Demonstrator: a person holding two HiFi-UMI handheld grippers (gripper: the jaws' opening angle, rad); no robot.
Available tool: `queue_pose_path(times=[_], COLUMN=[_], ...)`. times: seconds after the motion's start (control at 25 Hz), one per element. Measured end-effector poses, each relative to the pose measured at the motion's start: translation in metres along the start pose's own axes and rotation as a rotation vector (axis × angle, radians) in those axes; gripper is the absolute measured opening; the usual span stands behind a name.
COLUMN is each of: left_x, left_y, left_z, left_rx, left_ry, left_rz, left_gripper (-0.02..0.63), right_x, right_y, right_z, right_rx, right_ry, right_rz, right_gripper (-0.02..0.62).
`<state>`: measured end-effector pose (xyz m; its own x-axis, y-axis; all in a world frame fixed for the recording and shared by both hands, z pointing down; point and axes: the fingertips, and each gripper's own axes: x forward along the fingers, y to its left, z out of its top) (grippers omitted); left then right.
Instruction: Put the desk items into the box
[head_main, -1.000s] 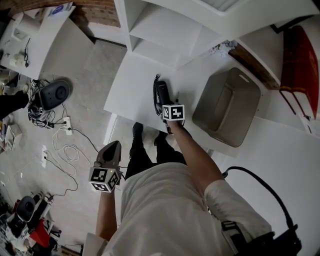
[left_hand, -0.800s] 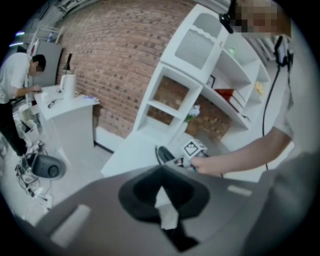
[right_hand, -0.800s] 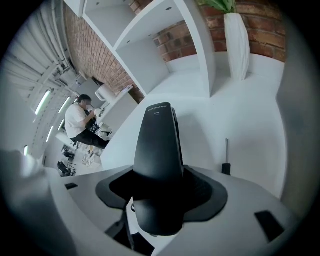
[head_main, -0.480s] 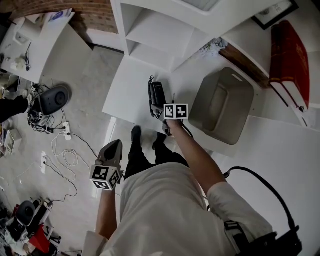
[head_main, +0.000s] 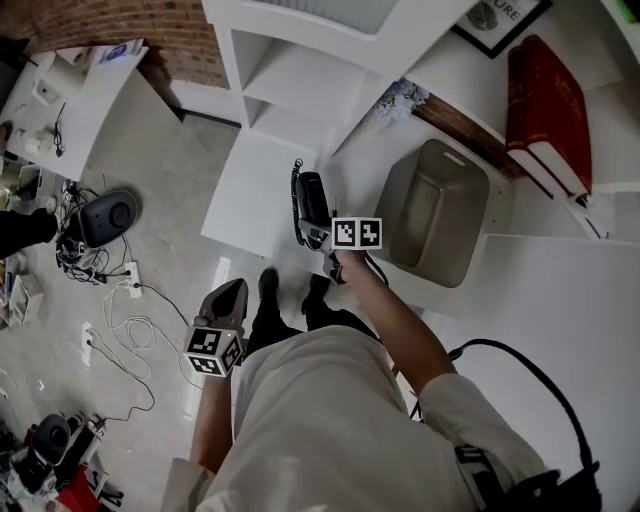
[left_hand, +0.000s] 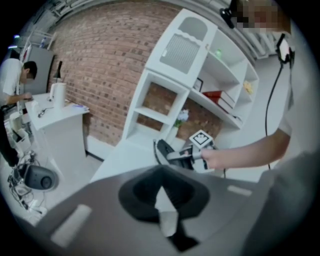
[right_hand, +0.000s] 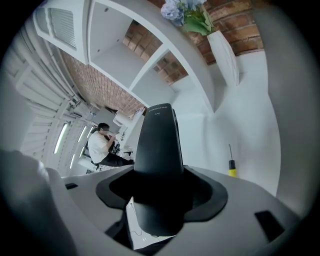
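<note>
Altogether there are two grippers, one handset and one box. Off the task, two red books (head_main: 545, 105) stand on a shelf, one vase (right_hand: 223, 55) of flowers stands by the brick wall, and one screwdriver (right_hand: 231, 164) with a yellow band lies on the desk (head_main: 258, 180).

The box (head_main: 462, 232), a grey open bin, sits on the desk to the right of the handset. Its inside shows only bare walls and bottom.

The right gripper (head_main: 322, 232) has its jaws clamped on the near end of the black handset (head_main: 311, 196), one jaw on each side. In the right gripper view the handset (right_hand: 159, 145) rises straight out of the right gripper (right_hand: 159, 200). Its long axis runs in line with the jaws, and its far end points toward the white shelves. From the head view that axis runs away from the person, with the coiled cord (head_main: 296, 192) hanging along its left side. The handset is over the desk, just left of the box and apart from it. Whether it touches the desktop cannot be told.

The left gripper (head_main: 232, 292) hangs low at the person's side over the floor (head_main: 150, 270), well apart from the desk. In its own view the left gripper (left_hand: 162, 200) has its jaws drawn together with nothing held between them. The handset (left_hand: 163, 150) shows beyond them, tilted.
</note>
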<state>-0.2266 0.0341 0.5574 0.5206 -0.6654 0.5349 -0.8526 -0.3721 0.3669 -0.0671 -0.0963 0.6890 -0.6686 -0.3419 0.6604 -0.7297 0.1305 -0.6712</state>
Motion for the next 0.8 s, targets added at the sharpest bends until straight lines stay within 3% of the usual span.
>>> queue_pose_path(times=[0.8], left_x=[0.022], left_y=[-0.043], left_z=[0.017], left_rx=[0.073], left_ry=[-0.016], left_rz=[-0.083], left_gripper=[0.003], right_x=[-0.099], right_y=[0.035], right_z=[0.020], right_rx=[0.077], right_ry=[-0.123], right_rz=[0.140], right_gripper=[0.267])
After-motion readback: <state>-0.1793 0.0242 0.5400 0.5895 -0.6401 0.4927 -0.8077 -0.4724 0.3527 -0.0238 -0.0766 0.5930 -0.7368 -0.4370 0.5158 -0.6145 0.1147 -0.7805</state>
